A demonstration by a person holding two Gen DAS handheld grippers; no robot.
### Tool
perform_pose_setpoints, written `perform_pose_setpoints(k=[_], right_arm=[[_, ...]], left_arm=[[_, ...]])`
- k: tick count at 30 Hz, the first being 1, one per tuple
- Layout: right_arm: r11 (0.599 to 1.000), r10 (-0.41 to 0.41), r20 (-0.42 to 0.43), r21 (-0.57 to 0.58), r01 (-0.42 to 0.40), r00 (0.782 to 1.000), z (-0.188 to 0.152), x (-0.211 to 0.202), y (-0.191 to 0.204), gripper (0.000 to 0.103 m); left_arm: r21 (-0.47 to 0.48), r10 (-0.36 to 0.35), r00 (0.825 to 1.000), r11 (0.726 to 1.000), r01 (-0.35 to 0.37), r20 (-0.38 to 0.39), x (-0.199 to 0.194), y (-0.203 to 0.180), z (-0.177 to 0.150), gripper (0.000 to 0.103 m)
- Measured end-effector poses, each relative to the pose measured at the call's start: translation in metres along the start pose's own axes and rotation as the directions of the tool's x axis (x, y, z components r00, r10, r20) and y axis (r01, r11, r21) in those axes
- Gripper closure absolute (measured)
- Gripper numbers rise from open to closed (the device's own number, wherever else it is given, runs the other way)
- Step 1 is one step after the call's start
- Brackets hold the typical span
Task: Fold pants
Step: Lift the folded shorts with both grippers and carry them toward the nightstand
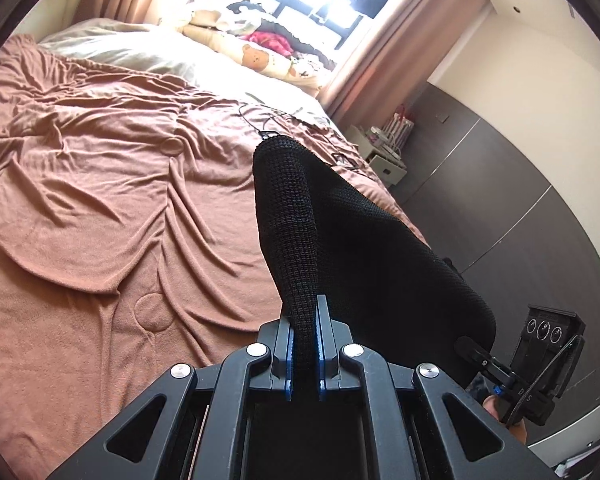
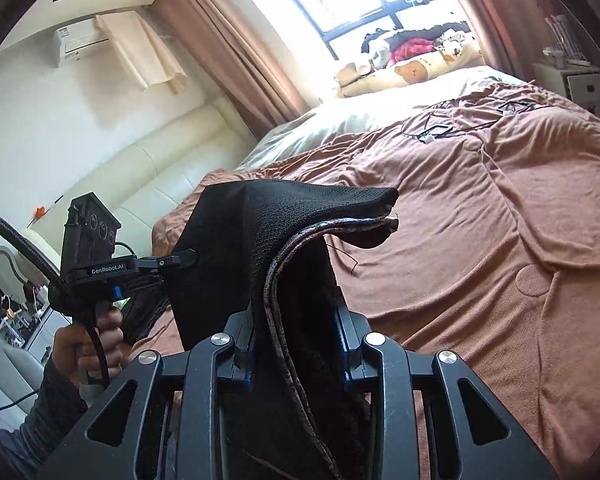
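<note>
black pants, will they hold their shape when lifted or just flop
Probably floppy: the black pants sag between the left hand-held gripper and the right hand-held gripper. The textured knit likely resists slipping. The free corner droops, so the cloth seems thick but limp.

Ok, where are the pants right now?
The pants hang in the air above the brown bedspread, near its foot end, stretched between the left gripper and the right gripper, both with jaws shut on the fabric.
</note>
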State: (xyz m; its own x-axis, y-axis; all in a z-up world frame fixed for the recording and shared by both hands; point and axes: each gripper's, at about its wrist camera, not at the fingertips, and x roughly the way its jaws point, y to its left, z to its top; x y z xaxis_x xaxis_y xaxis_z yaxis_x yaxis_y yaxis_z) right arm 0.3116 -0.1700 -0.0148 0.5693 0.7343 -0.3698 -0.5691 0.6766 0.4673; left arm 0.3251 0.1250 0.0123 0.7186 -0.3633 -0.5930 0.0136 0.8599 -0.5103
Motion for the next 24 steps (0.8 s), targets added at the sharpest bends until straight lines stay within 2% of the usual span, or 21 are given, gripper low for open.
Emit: perform_pose_setpoints(k=[14,24], right_arm=[[0.997,-0.058,0.081,-0.054,0.063,0.995,-0.008,-0.083,0.015,0.076],[0.995,-0.078,0.128,-0.047,0.085,0.989,-0.022,-0.133,0.015,0.076]], left_arm=[[0.085,-0.051,0.998,0.995,0.049,0.022,-0.02,-0.071,-0.013,0.095],[0.152,-0.089,0.996,0.985,0.083,0.028,-0.029,-0.121,-0.028,0.094]])
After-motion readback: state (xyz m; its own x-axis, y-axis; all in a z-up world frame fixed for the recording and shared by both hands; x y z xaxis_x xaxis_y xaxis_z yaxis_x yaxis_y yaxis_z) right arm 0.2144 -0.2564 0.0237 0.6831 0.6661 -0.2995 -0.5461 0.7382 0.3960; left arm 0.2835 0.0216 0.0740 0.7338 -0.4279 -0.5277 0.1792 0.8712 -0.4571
